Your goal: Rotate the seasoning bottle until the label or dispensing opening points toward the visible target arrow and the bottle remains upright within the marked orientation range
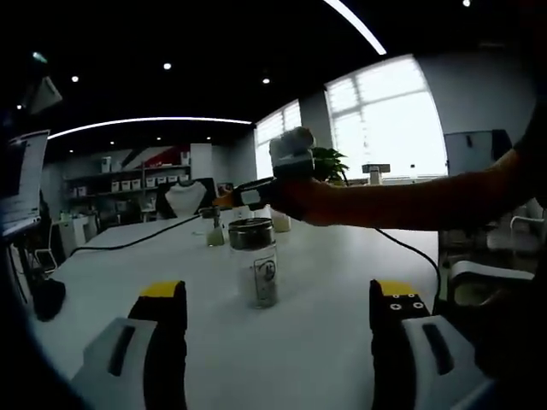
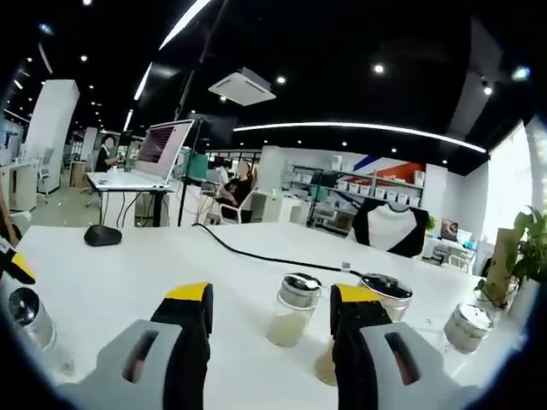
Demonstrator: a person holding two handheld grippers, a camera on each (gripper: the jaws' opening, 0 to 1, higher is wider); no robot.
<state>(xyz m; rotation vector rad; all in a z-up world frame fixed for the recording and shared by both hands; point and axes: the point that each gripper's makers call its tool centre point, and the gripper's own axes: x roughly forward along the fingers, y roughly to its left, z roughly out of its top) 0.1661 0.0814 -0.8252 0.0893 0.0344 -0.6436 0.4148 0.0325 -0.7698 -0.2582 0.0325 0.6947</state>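
The seasoning bottle (image 1: 259,263) stands upright on the white surface (image 1: 325,342), straight ahead of the left hand-held gripper (image 1: 278,303) and a little beyond its yellow-tipped jaws. It is a clear jar with a dark metal cap and a small label facing the left gripper view. That gripper's jaws are spread wide, one on each side of the bottle's line, and touch nothing. Behind the bottle, further along the surface, stand a smaller jar (image 1: 214,231) and another pale one to its right, and a black cable (image 1: 128,242) trails off to the far left.

In the left gripper view the person's arm (image 1: 402,203) reaches in from the right, carrying the right hand-held gripper above and just behind the bottle's cap; whether it touches the cap is hard to say from this angle. In the right gripper view, the right hand-held gripper (image 2: 269,312) has its jaws wide too, holding nothing, with a steel-capped jar (image 2: 291,309) between and beyond them, a lidded jar (image 2: 385,295) past the right jaw and one more (image 2: 466,327) far right. A black puck (image 2: 102,235) lies at the far left.

No target arrow or orientation marking can be made out on the surface. By my reading the task has not begun: the bottle is ungrasped, and the gripping, turning and alignment all remain.
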